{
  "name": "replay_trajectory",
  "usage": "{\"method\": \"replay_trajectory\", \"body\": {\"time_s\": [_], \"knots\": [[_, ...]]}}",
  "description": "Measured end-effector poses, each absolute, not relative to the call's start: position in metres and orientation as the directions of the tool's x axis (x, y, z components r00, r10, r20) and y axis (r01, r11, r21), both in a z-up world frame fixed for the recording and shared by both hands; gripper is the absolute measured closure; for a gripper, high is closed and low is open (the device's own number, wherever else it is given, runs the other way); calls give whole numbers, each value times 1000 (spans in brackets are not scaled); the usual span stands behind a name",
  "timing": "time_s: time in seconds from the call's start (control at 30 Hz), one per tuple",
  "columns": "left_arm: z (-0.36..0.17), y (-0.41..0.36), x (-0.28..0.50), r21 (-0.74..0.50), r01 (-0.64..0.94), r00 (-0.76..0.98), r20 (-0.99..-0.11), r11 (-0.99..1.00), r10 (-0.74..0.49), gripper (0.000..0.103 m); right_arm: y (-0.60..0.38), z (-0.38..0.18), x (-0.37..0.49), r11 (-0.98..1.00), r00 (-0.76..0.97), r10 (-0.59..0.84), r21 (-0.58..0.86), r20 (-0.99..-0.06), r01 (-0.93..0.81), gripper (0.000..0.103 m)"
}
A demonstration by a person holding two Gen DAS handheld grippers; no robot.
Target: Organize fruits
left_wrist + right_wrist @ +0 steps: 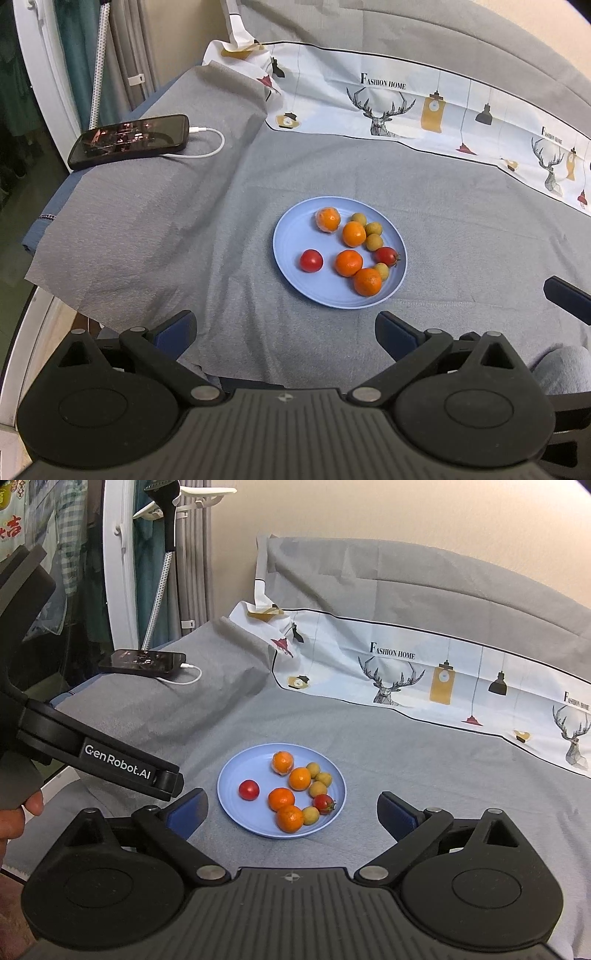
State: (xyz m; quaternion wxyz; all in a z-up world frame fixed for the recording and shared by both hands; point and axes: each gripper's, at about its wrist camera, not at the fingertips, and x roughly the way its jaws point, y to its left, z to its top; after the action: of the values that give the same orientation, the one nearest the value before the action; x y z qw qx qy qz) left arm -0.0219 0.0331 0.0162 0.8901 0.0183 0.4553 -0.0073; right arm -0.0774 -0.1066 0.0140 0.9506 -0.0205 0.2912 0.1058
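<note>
A light blue plate (291, 236) (236, 771) lies on the grey cloth. It holds several oranges (348, 263) (281, 799), two red tomatoes (311, 260) (248, 789) and several small yellow-green fruits (374, 242) (317, 788). My left gripper (286, 326) hovers open just short of the plate's near rim, with nothing between its jaws. The right gripper (291, 808) is also open and empty, its jaws standing to either side of the plate's near edge and above it. In the right wrist view one left finger (168, 781) reaches in from the left, held by a hand (22, 812).
A black phone (129, 142) (142, 661) with a white cable lies at the far left on a raised fold of cloth. A white deer-print cloth (388, 107) (399, 672) runs along the back. The table edge drops off at the left, by a steamer pole (159, 590) and hanging clothes.
</note>
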Motion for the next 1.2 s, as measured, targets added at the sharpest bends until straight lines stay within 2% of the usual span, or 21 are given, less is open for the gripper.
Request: {"method": "replay_trajectory", "body": {"time_s": [0.37, 1.2], "knots": [[18, 29, -27, 94, 29, 619, -784, 995, 56, 0, -105, 14, -79, 977, 810, 183, 16, -557, -210, 4], [14, 31, -21, 91, 29, 607, -793, 995, 55, 0, -103, 10, -76, 979, 807, 174, 13, -564, -202, 1]]}}
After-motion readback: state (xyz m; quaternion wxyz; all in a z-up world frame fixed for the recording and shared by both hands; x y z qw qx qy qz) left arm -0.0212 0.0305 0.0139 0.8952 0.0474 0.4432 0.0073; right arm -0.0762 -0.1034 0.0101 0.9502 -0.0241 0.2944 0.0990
